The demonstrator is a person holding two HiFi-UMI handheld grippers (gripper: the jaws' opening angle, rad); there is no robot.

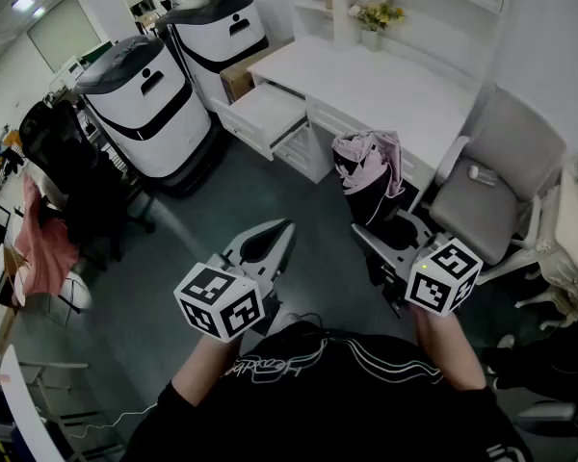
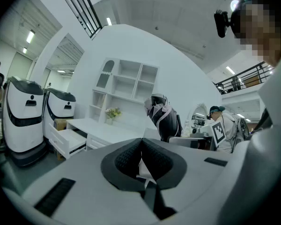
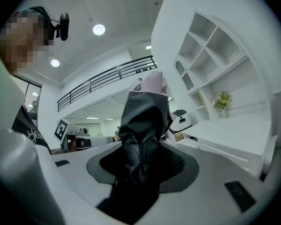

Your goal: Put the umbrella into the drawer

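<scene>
A folded black and pink umbrella [image 1: 370, 177] stands up out of my right gripper [image 1: 390, 239], whose jaws are shut on its lower end. In the right gripper view the umbrella's dark fabric [image 3: 145, 121] fills the gap between the pads. My left gripper [image 1: 285, 229] is held beside it at the left, its jaws shut with nothing between them [image 2: 141, 146]. The umbrella [image 2: 161, 115] also shows ahead in the left gripper view. An open white drawer [image 1: 266, 114] juts from the left end of the white desk [image 1: 395, 89], some way ahead of both grippers.
Two white and black machines [image 1: 143, 104] stand left of the drawer. A grey chair [image 1: 491, 186] sits at the desk's right end. A vase of flowers [image 1: 375, 19] stands on the desk under white shelves. A black chair draped with clothes [image 1: 53, 166] is at the left.
</scene>
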